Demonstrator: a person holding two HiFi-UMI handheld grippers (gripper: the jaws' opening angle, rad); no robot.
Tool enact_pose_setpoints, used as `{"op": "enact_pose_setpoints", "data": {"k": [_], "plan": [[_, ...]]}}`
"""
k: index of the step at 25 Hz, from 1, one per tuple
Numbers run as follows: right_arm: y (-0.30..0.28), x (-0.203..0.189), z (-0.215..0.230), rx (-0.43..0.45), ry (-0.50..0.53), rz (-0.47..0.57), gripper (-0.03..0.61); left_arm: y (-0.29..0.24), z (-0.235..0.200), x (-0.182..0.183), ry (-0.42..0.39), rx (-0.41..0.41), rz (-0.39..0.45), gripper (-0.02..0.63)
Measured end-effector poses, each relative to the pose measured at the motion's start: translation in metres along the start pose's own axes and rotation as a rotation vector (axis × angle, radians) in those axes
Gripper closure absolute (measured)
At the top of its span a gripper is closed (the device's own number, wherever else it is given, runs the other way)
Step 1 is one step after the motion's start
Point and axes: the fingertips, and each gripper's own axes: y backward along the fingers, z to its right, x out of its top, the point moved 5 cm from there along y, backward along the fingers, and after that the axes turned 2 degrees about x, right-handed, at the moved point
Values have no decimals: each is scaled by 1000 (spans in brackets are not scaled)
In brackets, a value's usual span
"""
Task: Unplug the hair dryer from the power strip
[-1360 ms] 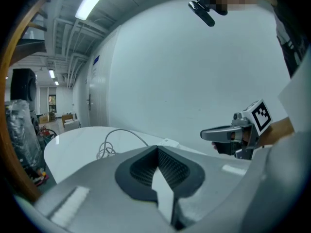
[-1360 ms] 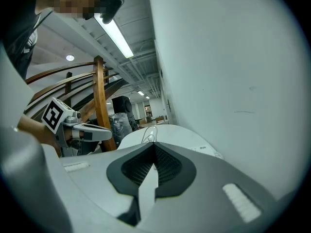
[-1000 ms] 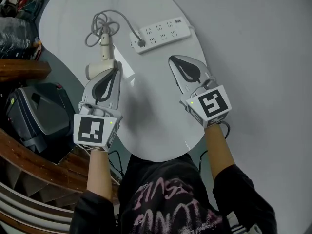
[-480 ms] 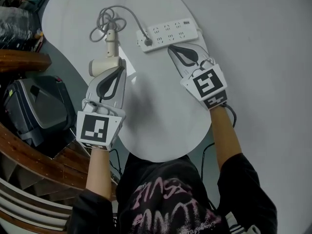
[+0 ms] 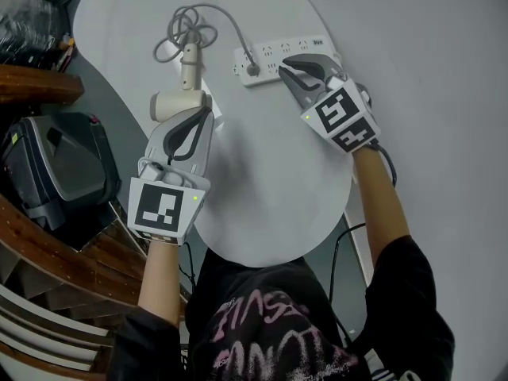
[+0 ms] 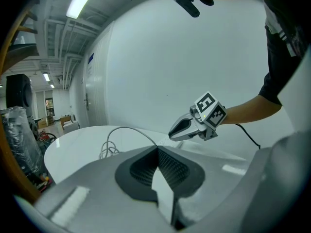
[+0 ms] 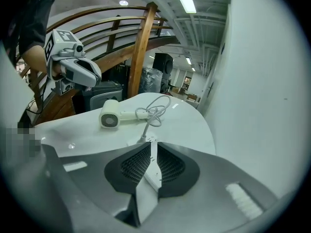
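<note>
A cream hair dryer lies on the white oval table, its grey cord coiled beyond the handle. The cord's plug sits in the left end of the white power strip. My right gripper is shut, its tips over the strip just right of the plug; I cannot tell whether they touch it. The strip's sockets show through the narrow slot behind the tips. My left gripper is shut and empty, its tips just right of the dryer's head.
A dark case and curved wooden rails lie below the table's left edge. A black cable hangs off the table's right side. Bare tabletop lies between the grippers and my body.
My right gripper has moved forward from mid-table to the power strip. The left gripper has held its place beside the dryer.
</note>
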Motion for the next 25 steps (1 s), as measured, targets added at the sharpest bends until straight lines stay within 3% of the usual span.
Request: {"op": "enact_pose_setpoints", "data": {"k": [10,13,19,25], "plan": [[-42,-15,15,89,89,-116,485,-13,-4,-13,15,-7,-22,612],[-53,-22,13,159,161,-202,434,-15,-3,-15,15,-7,-32,612],[-62,-25,17,229,262,-306,449,-19,-3,-12,11,-18,-34,612],[-64,-29,19,333,88,-347,509,-27,-2,-10,18,-26,-40,612]]}}
